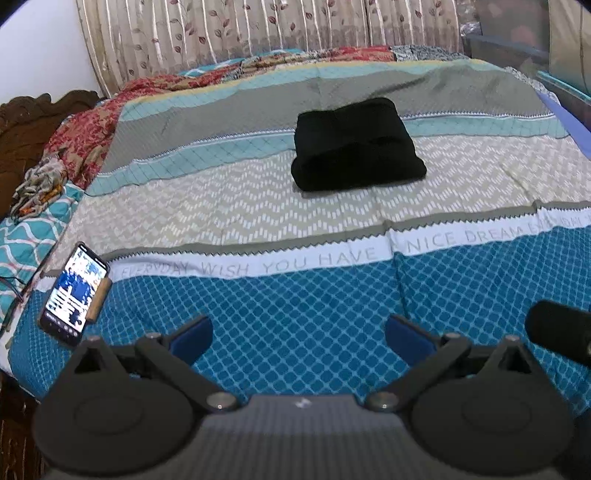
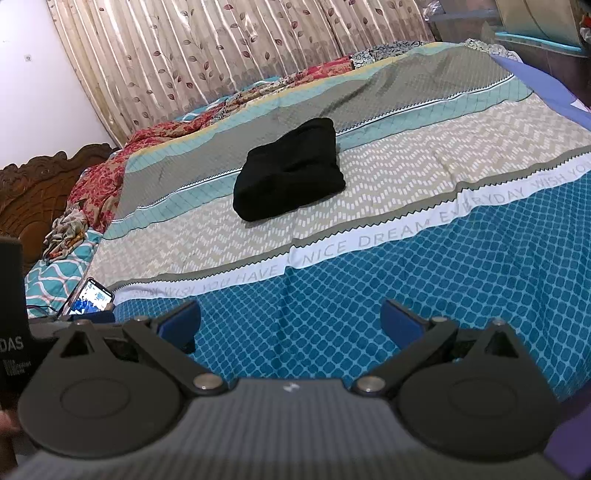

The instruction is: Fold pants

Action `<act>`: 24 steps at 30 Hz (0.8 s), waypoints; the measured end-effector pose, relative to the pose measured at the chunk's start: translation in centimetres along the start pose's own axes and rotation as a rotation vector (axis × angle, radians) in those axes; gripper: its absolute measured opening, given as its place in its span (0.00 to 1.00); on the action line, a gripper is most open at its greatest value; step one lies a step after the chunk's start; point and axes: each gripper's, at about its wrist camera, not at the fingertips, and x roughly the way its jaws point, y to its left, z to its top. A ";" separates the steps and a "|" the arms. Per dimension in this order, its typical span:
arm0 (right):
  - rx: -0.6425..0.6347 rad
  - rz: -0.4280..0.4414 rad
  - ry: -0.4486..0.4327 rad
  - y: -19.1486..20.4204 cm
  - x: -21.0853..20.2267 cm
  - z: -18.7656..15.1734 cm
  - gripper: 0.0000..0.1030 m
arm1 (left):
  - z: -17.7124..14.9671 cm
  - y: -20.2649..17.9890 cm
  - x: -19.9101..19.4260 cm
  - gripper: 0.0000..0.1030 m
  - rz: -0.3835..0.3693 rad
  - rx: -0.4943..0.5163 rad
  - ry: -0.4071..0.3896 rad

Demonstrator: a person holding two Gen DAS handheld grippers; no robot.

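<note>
Black pants (image 1: 356, 144) lie folded into a compact rectangular bundle in the middle of the bed, on the beige zigzag and teal stripes of the bedspread (image 1: 258, 206). The same bundle (image 2: 291, 171) shows in the right wrist view, left of centre. My left gripper (image 1: 299, 336) is open, hovering over the blue diamond-patterned near part of the bedspread, well short of the pants, with nothing between its blue pads. My right gripper (image 2: 290, 321) is open too, also above the near blue area (image 2: 406, 280) and away from the pants.
A lit phone (image 1: 74, 293) lies at the bed's near left corner, with cables beside it. Crumpled red floral cloth (image 1: 85, 140) is heaped along the left side by a carved wooden headboard (image 2: 33, 192). Leaf-print curtains (image 1: 229, 33) hang behind the bed.
</note>
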 end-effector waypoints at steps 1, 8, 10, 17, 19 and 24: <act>0.001 -0.001 0.002 0.0 0.0 0.0 1.00 | -0.1 0.0 0.1 1.00 -0.002 0.001 0.005; 0.018 -0.007 0.023 -0.2 0.4 -0.1 1.00 | -0.8 -0.4 0.6 1.00 -0.008 0.020 0.030; 0.021 -0.008 0.029 -0.2 0.5 -0.2 1.00 | -0.9 -0.5 0.8 1.00 -0.010 0.023 0.039; 0.031 -0.010 0.056 -0.5 1.0 -0.3 1.00 | -1.3 -0.7 1.4 1.00 -0.015 0.028 0.062; 0.033 -0.010 0.063 -0.5 1.2 -0.3 1.00 | -1.4 -0.8 1.6 1.00 -0.015 0.032 0.068; 0.036 -0.014 0.080 -0.6 1.7 -0.3 1.00 | -1.6 -0.7 2.0 1.00 -0.018 0.035 0.083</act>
